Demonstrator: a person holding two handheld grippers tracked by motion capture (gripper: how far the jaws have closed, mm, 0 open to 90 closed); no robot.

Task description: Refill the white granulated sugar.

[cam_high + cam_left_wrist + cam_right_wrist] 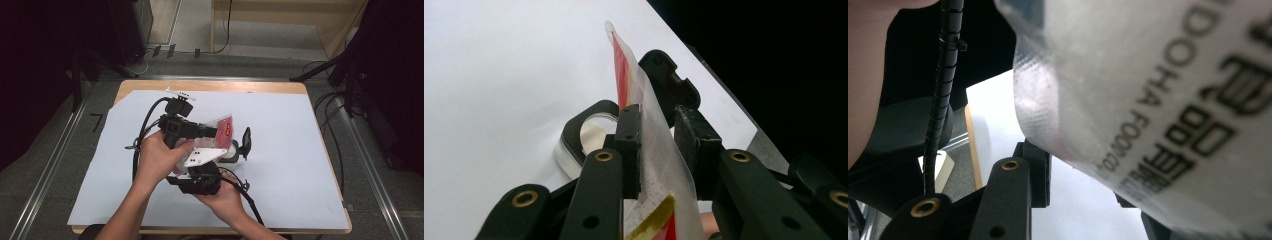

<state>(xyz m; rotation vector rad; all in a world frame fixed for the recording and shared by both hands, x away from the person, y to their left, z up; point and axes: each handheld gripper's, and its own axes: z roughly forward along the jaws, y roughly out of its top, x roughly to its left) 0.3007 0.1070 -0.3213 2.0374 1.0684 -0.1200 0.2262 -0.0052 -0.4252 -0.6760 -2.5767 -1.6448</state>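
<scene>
Both grippers hold a clear plastic pouch (225, 127) with red print above the middle of the table. My left gripper (212, 132) comes in from the left and is shut on it; in the left gripper view the pouch (629, 75) stands edge-on between the two pads (630, 150). My right gripper (212, 151) reaches up from below, under its grey plate (202, 156). In the right gripper view the printed pouch (1148, 100) bulges close to the camera, lies against the left jaw's pad (1038, 170) and hides the right jaw.
A black holder with a silvery ring (242, 145) lies on the pale sheet (300, 165) just right of the grippers, and it is also behind the pouch (589, 130). The sheet covers a wooden table (210, 85). Cables (142, 130) trail from the grippers.
</scene>
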